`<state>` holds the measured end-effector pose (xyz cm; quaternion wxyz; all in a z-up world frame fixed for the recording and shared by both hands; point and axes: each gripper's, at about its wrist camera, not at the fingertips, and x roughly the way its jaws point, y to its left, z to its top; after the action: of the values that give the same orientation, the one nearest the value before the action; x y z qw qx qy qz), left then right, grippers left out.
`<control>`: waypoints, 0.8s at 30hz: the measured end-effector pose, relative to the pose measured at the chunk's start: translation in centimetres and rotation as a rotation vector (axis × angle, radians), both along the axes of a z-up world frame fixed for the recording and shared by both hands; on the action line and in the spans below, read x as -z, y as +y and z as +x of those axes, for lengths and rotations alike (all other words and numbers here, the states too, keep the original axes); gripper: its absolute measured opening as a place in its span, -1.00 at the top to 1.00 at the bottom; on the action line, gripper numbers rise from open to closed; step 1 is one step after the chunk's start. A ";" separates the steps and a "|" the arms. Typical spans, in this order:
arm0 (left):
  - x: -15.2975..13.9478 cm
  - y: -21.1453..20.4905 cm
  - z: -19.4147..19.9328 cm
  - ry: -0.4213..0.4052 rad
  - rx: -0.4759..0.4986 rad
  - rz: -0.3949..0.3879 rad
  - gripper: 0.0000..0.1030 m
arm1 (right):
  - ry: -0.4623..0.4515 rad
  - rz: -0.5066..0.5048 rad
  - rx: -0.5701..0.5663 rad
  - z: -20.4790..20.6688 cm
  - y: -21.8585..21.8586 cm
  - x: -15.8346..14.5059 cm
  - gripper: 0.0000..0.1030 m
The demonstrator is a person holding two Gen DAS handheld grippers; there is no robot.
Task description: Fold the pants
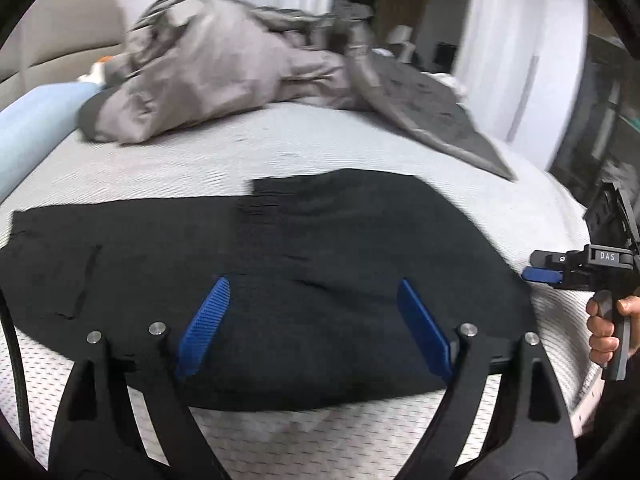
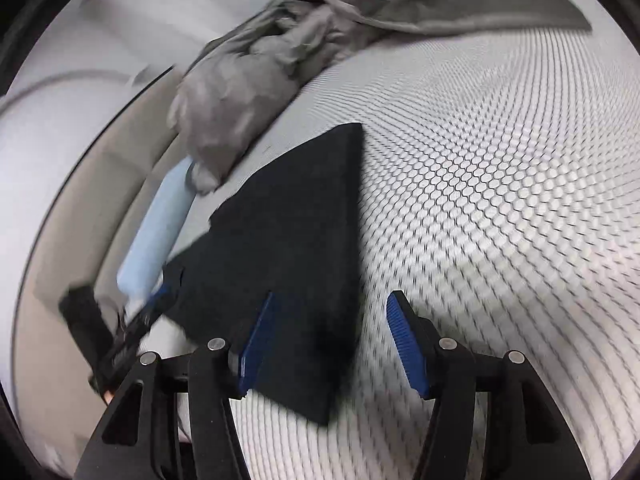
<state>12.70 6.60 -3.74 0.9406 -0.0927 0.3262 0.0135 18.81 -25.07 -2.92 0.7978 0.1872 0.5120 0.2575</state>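
Black pants (image 1: 280,264) lie flat and folded over on the white mesh mattress (image 1: 320,432). My left gripper (image 1: 312,320) is open and empty, its blue pads just above the near part of the pants. My right gripper (image 2: 332,336) is open and empty at the right end of the pants (image 2: 280,248), one blue pad over the cloth and one over bare mattress (image 2: 500,208). The right gripper also shows at the right edge of the left wrist view (image 1: 544,274), held by a hand. The left gripper shows blurred at the lower left of the right wrist view (image 2: 156,300).
A crumpled grey duvet (image 1: 224,68) lies across the far side of the bed. It also shows in the right wrist view (image 2: 256,80). A light blue bolster (image 1: 36,124) lies at the left edge, by a beige headboard (image 1: 60,36). White curtains hang behind.
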 end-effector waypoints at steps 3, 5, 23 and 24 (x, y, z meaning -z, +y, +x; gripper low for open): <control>1.6 3.4 1.0 0.062 -0.082 -0.035 -0.64 | 0.063 0.063 0.020 2.6 1.5 2.1 -0.14; 3.2 5.1 1.8 0.130 -0.090 -0.096 -0.60 | 0.076 0.109 0.000 3.8 2.9 3.2 -0.13; 1.8 2.0 0.8 0.128 0.022 -0.051 -0.24 | -0.130 -0.199 0.045 2.5 4.5 -0.9 0.22; 1.1 2.0 0.4 0.084 0.015 -0.056 -0.24 | -0.185 -0.209 0.070 1.9 4.8 -2.2 0.18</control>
<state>13.13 8.61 -4.87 0.9232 -0.1157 0.3666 0.0013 20.70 -20.27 -0.68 0.8652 0.0963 0.4535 0.1910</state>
